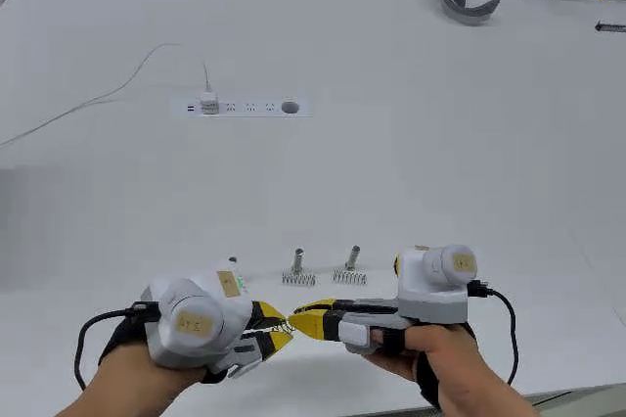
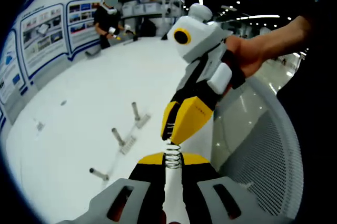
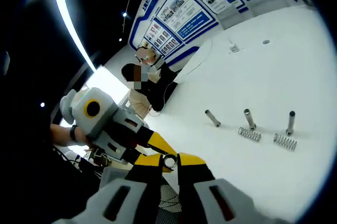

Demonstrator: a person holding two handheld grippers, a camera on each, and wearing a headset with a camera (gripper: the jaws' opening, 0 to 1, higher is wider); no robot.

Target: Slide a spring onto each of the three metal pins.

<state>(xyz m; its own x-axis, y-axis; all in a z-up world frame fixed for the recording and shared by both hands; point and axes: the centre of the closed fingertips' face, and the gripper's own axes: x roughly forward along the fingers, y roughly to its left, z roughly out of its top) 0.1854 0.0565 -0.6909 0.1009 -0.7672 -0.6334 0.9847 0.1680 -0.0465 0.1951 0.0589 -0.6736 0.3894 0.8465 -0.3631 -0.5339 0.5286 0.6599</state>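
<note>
You had left gripper [image 1: 277,337] and right gripper [image 1: 305,320] nose to nose, both pinched shut on one spring [image 2: 172,156] - probably squaring it up for the pins [image 1: 298,258].

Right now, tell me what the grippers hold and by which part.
One spring, gripped at both ends: the left gripper on one end, the right gripper on the other.

No text legible. Tan stickers [image 1: 228,283] on left gripper [image 1: 281,329] and right gripper [image 1: 301,317]: marks too small to read. Wall posters [image 3: 181,11]: print blurred.
</note>
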